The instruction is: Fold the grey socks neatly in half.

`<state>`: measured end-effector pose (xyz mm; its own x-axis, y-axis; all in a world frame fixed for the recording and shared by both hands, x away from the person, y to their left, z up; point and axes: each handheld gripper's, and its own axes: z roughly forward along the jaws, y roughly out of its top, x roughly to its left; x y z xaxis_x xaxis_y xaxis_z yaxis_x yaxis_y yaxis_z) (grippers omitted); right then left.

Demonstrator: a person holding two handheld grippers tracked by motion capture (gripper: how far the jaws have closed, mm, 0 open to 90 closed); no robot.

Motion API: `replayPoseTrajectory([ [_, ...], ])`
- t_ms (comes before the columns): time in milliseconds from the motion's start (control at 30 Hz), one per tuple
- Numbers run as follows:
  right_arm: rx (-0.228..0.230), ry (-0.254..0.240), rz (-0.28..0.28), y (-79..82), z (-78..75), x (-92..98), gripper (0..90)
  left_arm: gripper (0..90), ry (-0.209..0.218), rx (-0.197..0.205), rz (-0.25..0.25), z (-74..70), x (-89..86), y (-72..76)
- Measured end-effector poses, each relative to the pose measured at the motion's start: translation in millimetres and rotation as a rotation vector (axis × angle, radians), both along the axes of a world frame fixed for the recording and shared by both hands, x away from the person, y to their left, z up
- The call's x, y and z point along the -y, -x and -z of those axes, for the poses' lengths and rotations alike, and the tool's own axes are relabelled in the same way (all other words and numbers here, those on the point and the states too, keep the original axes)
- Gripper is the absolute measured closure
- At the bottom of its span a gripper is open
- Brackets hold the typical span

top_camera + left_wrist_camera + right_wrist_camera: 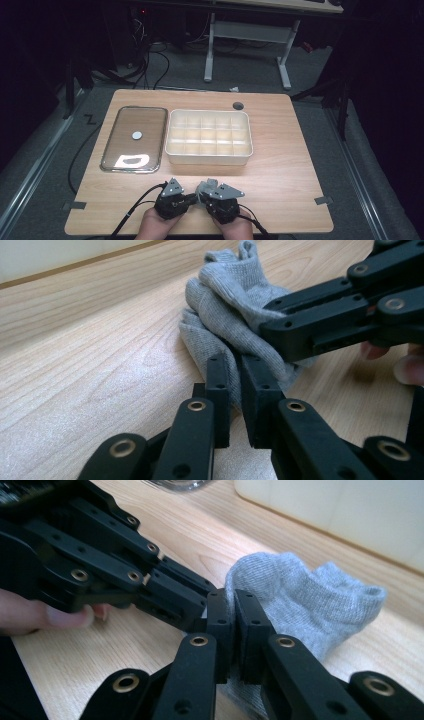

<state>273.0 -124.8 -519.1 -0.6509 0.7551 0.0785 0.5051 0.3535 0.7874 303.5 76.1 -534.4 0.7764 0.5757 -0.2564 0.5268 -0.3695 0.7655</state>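
Grey knit: the sock [235,315] I work on lies bunched on the tabletop [285,170], near its front edge, between my two grippers.
Left gripper [236,390]: its jaws are nearly together, pinching a fold of the sock's edge.
Right gripper [234,625]: its jaws are likewise narrow, clamped on the cloth from the opposite side; in the left gripper view its black links cross over the sock.
Hands: my hands [160,225] grip both tools at the near edge, side by side.
Cream organiser [209,137]: a compartmented tray, farther back at the middle, well apart from the sock.
Glass lid [134,139]: lies flat just left of the organiser.
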Motion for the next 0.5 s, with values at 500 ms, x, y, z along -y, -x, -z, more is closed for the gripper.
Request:
replayPoseTrajectory([
  [500,-0.011,0.001,-0.013,-0.2,11.6,-1.8,86.9,79.0,0.005,0.002,-0.01,-5.3,-9.6,0.9],
])
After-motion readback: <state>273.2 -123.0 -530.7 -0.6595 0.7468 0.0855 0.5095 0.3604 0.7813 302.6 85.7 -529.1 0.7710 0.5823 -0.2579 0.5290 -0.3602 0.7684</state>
